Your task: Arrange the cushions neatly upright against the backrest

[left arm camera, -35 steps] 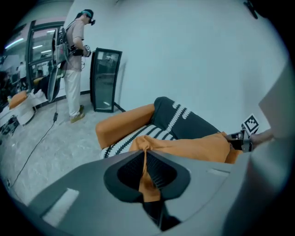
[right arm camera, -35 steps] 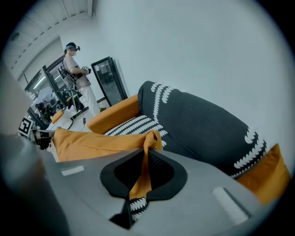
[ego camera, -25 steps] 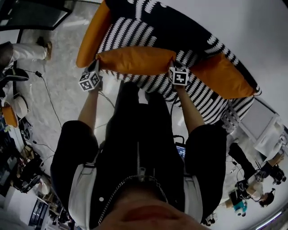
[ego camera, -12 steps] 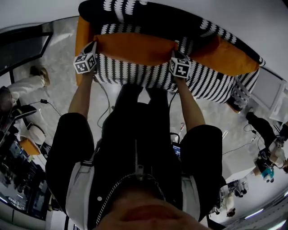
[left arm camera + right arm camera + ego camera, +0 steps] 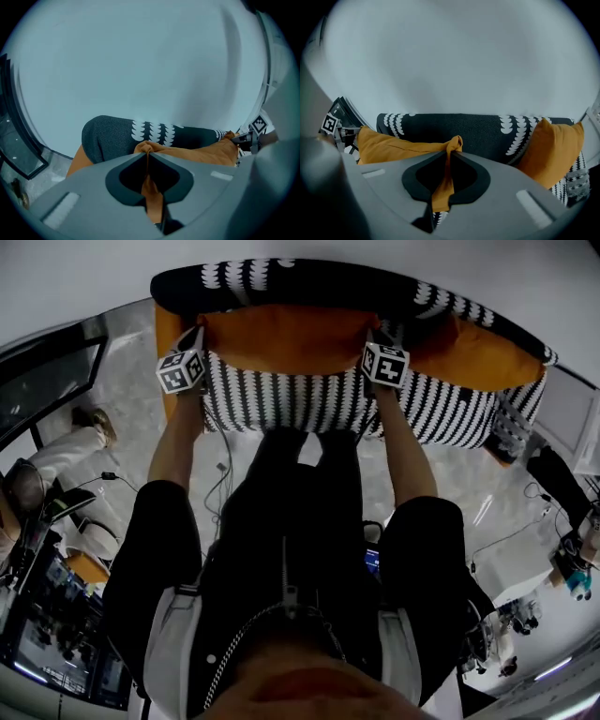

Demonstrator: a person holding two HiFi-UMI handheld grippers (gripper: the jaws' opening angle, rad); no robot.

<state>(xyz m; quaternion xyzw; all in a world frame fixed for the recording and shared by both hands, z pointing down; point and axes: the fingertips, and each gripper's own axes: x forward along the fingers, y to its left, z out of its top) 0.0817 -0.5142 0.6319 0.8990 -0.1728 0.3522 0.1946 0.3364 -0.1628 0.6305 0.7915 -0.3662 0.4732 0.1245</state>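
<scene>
While you are pinching the orange cushion (image 5: 286, 334) by its two near corners, its long axis is running left to right, parallel to the dark patterned backrest (image 5: 309, 282) that lies just beyond it, away from you. Your left tool (image 5: 147, 157) is clenched on a fold of orange fabric at the cushion's left corner, and your right tool (image 5: 449, 157) is clamping the bunched right corner in the same way. The cushion is hanging stretched between them above the striped seat (image 5: 309, 399), close to the backrest; whether it is touching, I cannot tell. Both your arms are reaching forward, roughly even, with the tools angling down. A second orange cushion (image 5: 478, 357) is leaning at the sofa's right end.
</scene>
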